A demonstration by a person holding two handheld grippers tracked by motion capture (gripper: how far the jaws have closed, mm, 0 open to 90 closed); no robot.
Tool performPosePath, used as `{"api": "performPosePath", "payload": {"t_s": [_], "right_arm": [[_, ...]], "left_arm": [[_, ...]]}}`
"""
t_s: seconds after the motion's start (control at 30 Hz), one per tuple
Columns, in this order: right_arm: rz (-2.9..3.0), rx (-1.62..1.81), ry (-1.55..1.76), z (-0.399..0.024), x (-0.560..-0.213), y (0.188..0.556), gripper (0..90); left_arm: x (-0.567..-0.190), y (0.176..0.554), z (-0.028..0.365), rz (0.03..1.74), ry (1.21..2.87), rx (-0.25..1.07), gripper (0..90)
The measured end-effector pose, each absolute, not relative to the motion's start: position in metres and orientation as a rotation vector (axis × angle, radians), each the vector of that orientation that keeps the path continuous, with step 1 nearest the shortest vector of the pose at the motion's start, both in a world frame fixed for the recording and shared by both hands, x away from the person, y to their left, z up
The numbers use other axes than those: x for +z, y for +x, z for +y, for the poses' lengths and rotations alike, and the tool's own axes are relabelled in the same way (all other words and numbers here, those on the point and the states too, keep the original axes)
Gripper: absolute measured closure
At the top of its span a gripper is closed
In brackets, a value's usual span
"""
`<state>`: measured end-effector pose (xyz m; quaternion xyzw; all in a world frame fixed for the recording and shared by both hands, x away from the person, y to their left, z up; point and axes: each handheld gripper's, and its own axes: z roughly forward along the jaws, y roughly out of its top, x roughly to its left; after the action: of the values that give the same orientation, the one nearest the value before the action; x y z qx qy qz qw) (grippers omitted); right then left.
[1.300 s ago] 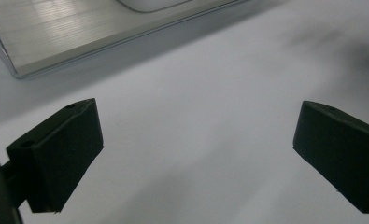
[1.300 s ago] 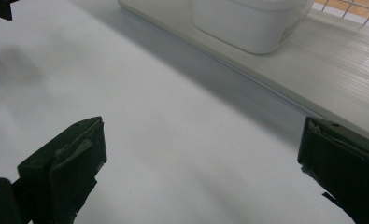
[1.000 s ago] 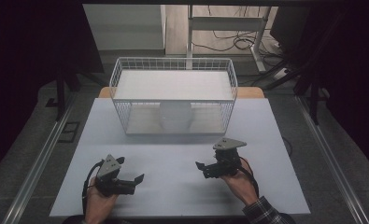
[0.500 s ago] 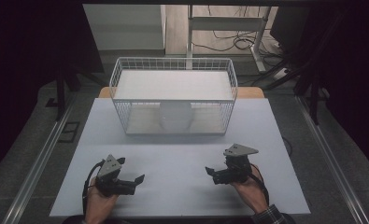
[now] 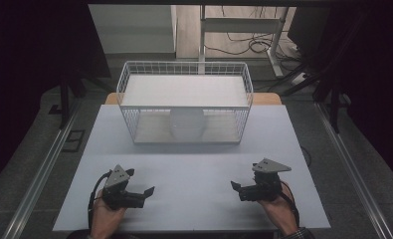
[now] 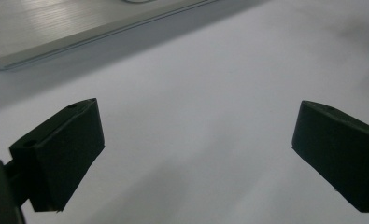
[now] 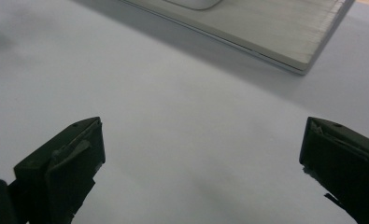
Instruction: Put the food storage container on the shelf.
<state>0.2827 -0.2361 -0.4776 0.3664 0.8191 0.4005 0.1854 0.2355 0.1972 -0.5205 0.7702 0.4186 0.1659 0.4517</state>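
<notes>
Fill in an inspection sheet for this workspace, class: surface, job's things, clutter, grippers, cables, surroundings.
Surface: pale white tabletop, bare in front.
Job's things: white wire basket at the far edge, holding a white rounded object.
Clutter: nothing seen.
Grippers: left gripper and right gripper, both open, empty, held low over the tabletop.
Cables: black cables on the floor beyond.
Surroundings: dark curtains, grey floor.
</notes>
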Motion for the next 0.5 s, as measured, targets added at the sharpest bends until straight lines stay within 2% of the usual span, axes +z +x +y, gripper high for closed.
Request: {"api": "performPosePath", "payload": {"t_s": [0.5], "right_arm": [[2.261, 1.089, 1.078, -0.263, -0.487, 0.271, 0.0]], "left_arm": [[-0.522, 0.236, 0.196, 1.029, 1.915, 0.426, 1.8]]}}
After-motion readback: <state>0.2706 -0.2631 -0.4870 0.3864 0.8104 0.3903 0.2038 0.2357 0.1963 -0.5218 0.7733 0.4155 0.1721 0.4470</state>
